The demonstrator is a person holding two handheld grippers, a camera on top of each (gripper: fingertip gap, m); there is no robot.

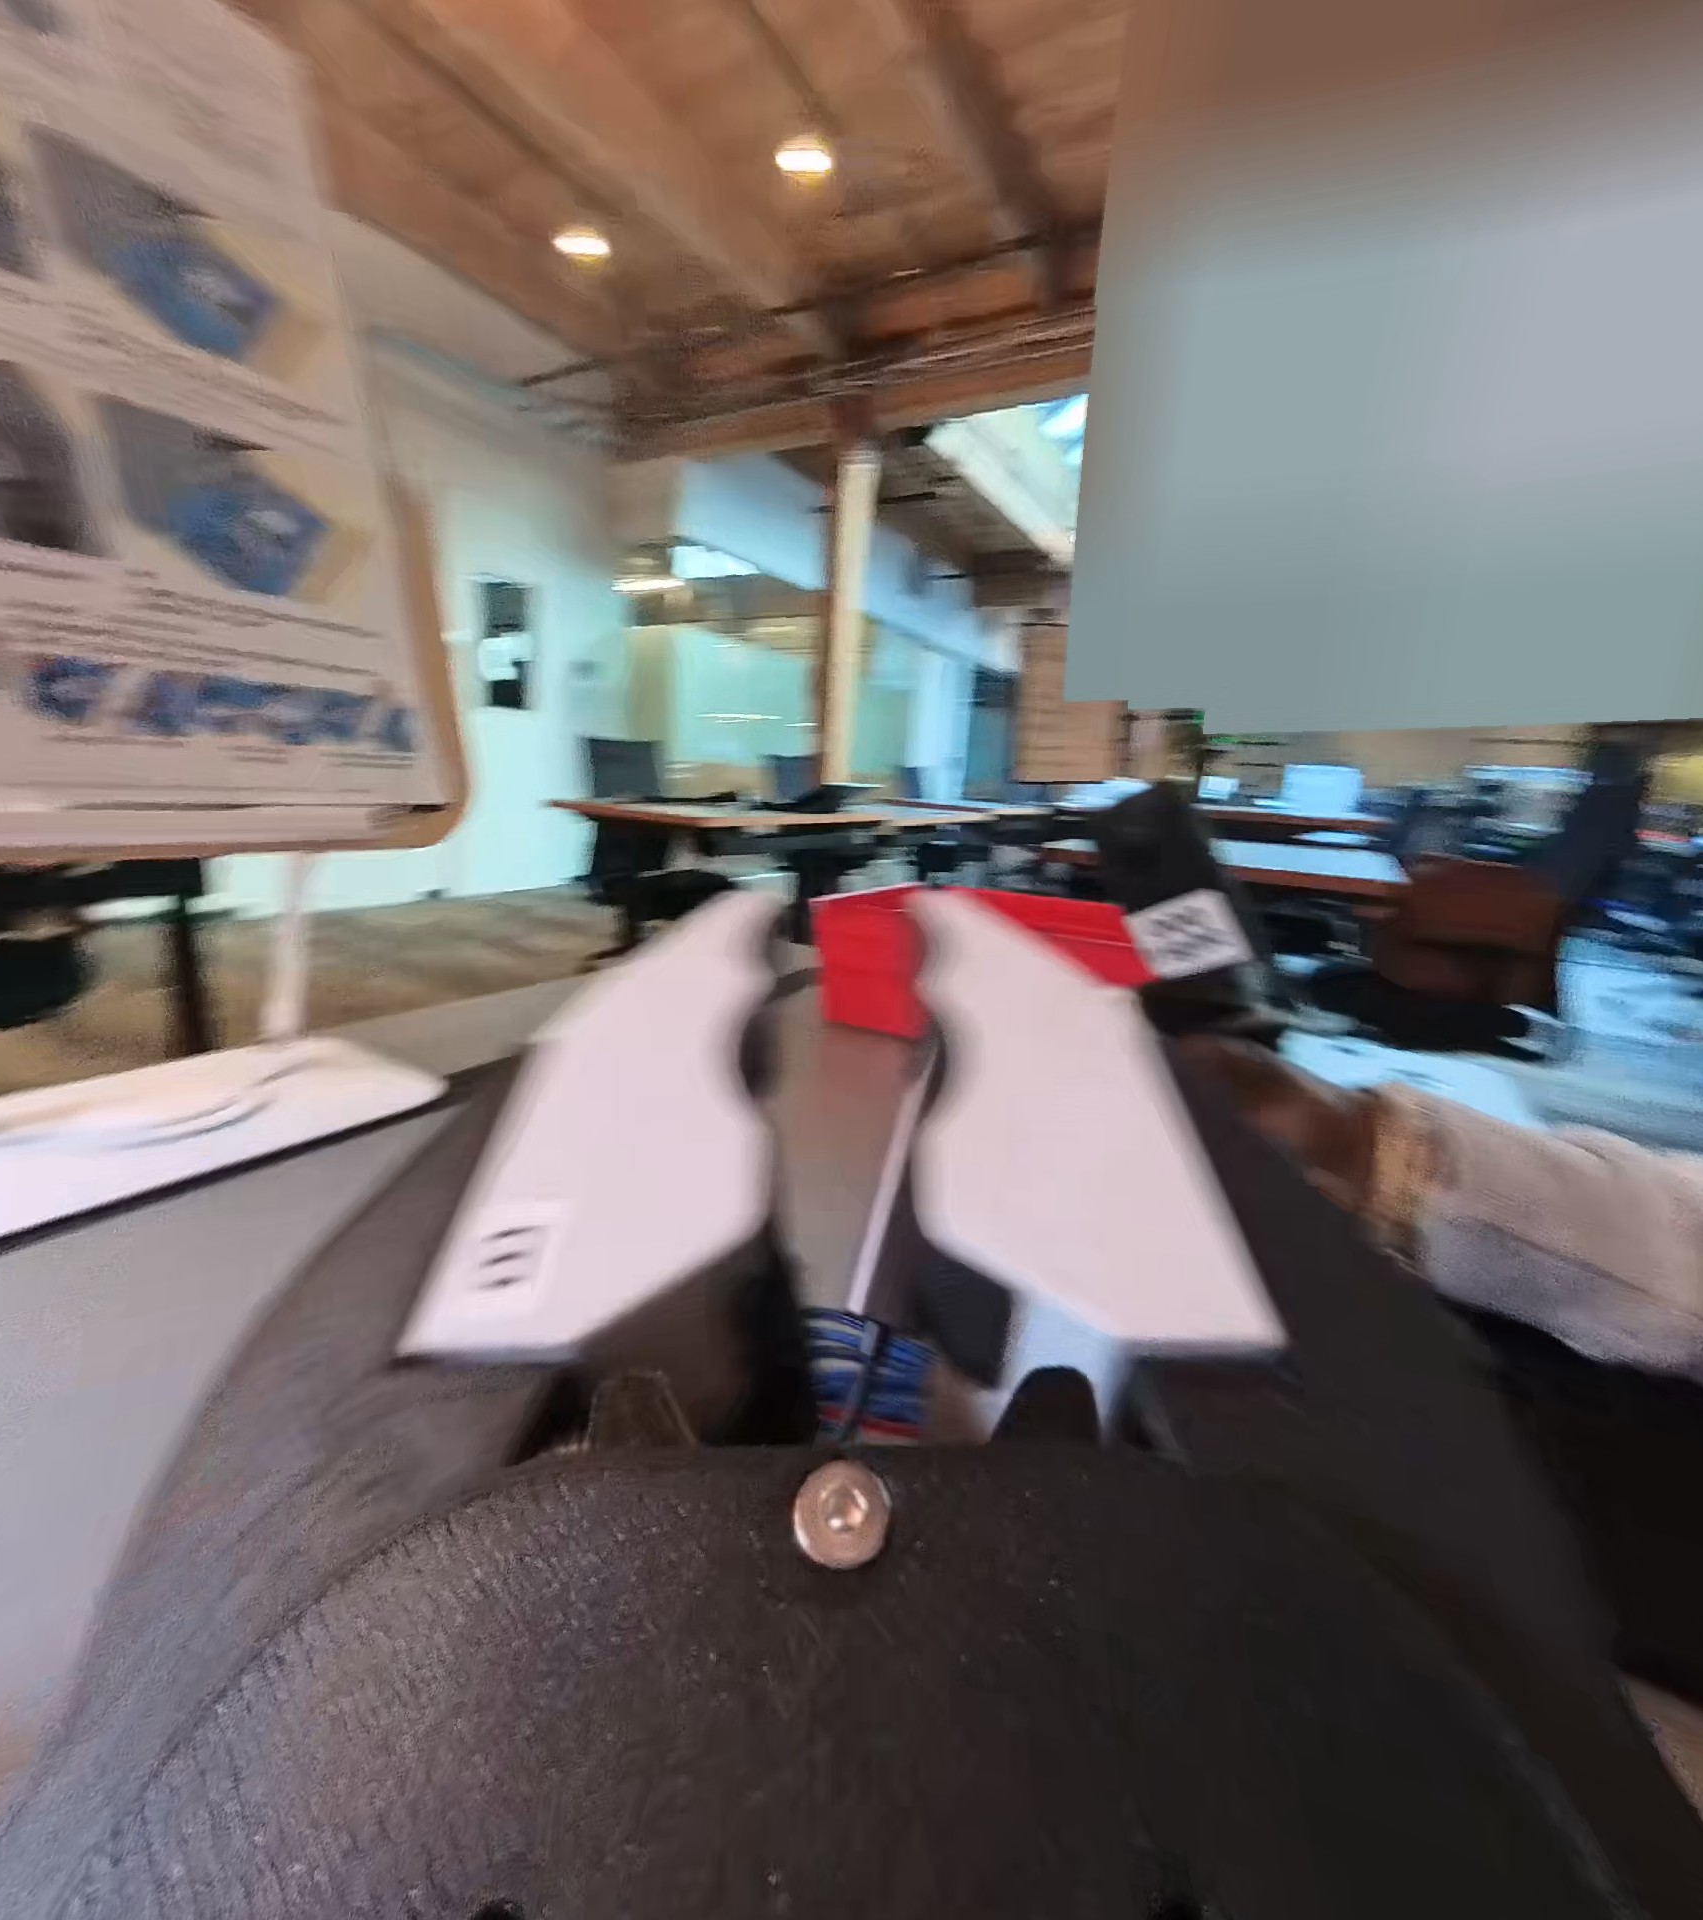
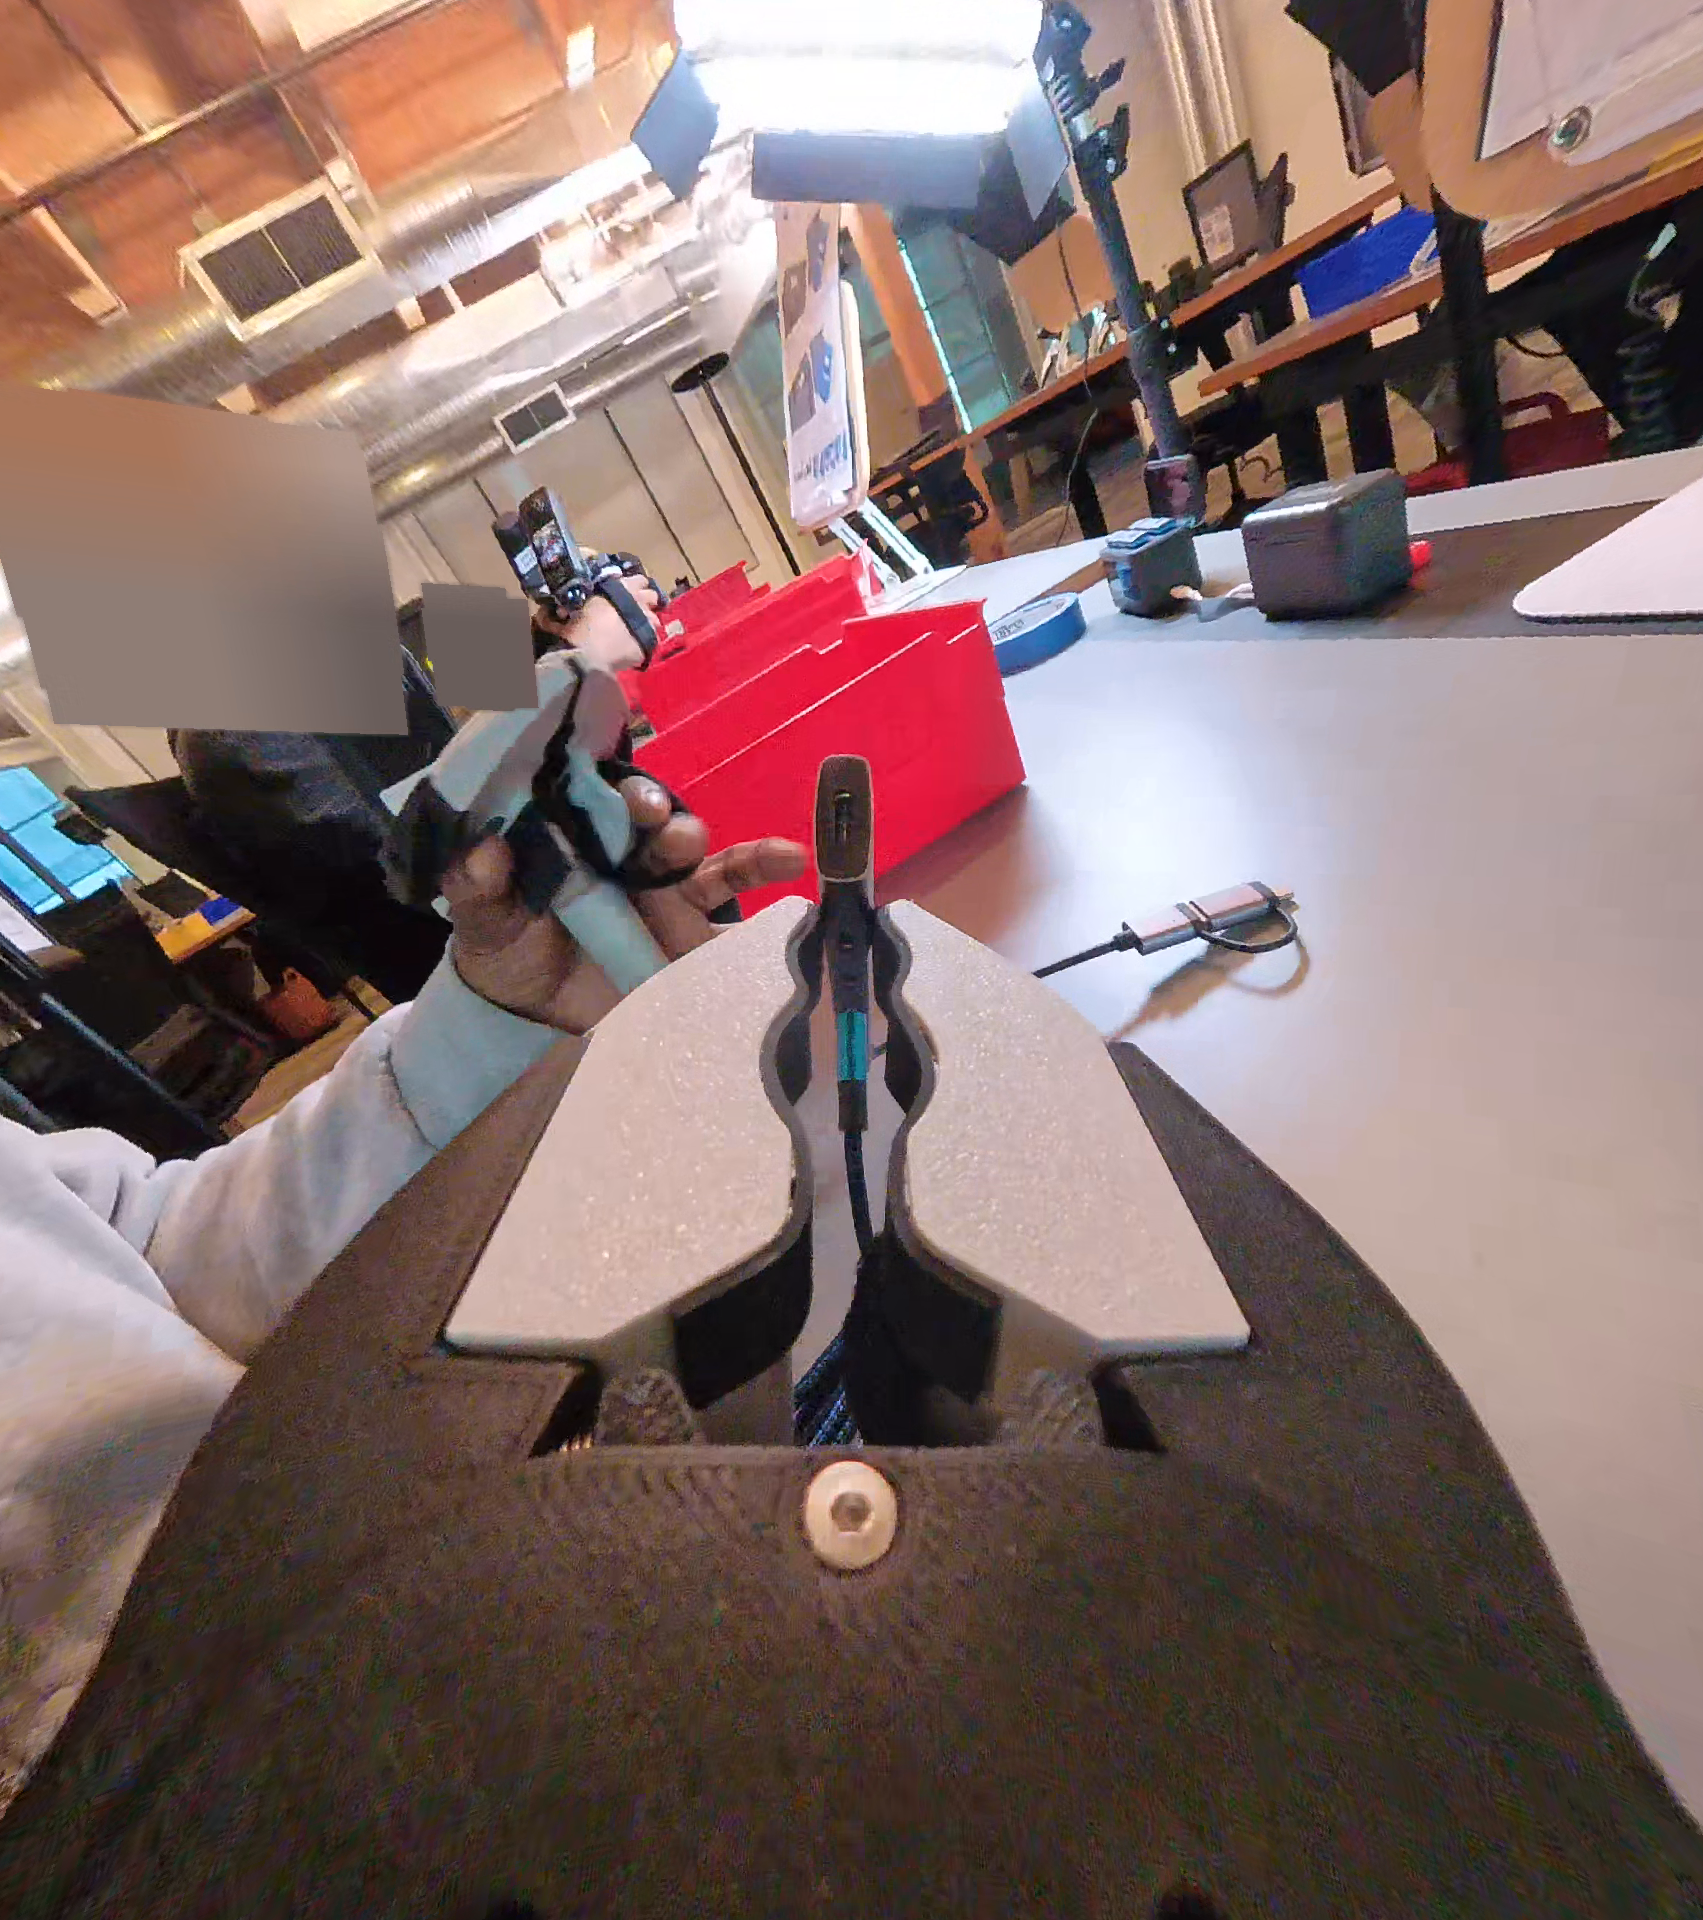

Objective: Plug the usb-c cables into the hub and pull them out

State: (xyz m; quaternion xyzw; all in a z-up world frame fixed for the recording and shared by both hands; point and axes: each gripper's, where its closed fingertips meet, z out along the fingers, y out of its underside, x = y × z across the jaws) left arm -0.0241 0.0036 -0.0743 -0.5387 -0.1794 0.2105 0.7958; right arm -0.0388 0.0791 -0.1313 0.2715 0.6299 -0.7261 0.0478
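Open-plan office, wooden ceiling; grey table (image 2: 1449,935).

Right gripper (image 2: 847,920): jaws clamped on a dark USB-C cable plug (image 2: 844,821), tip pointing up, raised above the table.

Left gripper (image 1: 847,914): jaws parted, gripping nothing; view blurred.

Hub (image 2: 1211,914): flat on the table's middle, short lead attached.

Red bins (image 2: 826,707): near the table's far-left edge.

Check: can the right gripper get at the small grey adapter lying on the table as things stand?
Probably not to grasp. The right gripper is already shut on a USB-C cable plug. The grey adapter lies in the open on the table, nothing between them, so the path looks free once the plug is released.
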